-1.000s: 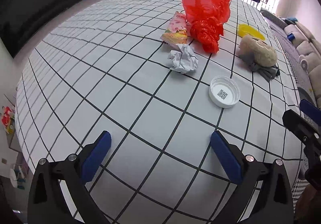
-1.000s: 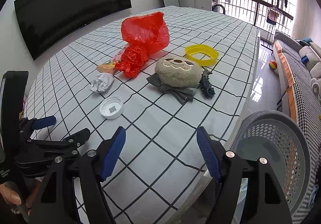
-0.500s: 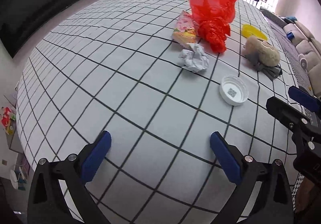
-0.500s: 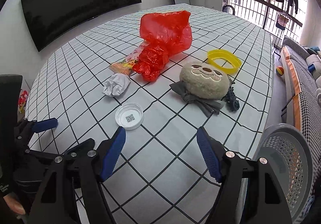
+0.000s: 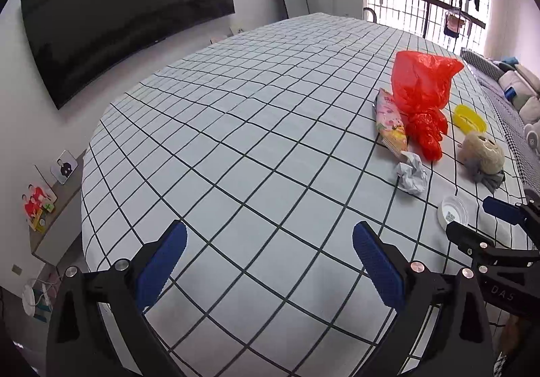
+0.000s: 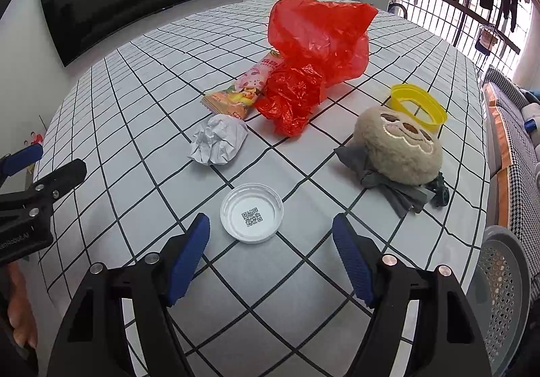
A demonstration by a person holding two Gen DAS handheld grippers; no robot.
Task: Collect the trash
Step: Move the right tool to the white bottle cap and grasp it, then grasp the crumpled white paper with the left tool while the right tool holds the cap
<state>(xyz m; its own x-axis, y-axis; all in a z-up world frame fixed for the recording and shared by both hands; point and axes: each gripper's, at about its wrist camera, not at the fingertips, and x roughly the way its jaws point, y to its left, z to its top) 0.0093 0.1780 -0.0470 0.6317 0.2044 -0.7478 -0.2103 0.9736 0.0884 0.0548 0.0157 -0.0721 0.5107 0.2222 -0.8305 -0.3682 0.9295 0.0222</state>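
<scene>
A white plastic lid (image 6: 251, 213) with a QR code lies on the checked table just ahead of my open, empty right gripper (image 6: 271, 253). Behind it lie a crumpled white paper ball (image 6: 219, 140), a pink-orange snack wrapper (image 6: 243, 91) and a red plastic bag (image 6: 314, 49). In the left wrist view the lid (image 5: 453, 211), paper ball (image 5: 411, 173), wrapper (image 5: 390, 120) and bag (image 5: 423, 97) sit at the far right. My left gripper (image 5: 270, 264) is open and empty over bare tablecloth, well left of them.
A beige plush toy (image 6: 400, 147) on grey cloth and a yellow ring (image 6: 418, 105) lie right of the trash. A grey perforated basket (image 6: 503, 289) stands off the table's right edge. A wall TV (image 5: 118, 12) hangs at the left. A sofa (image 5: 519, 90) is at right.
My right gripper has moved forward and down close to the white lid. My left gripper has swung left and tilted up, so the trash slid to its right edge.
</scene>
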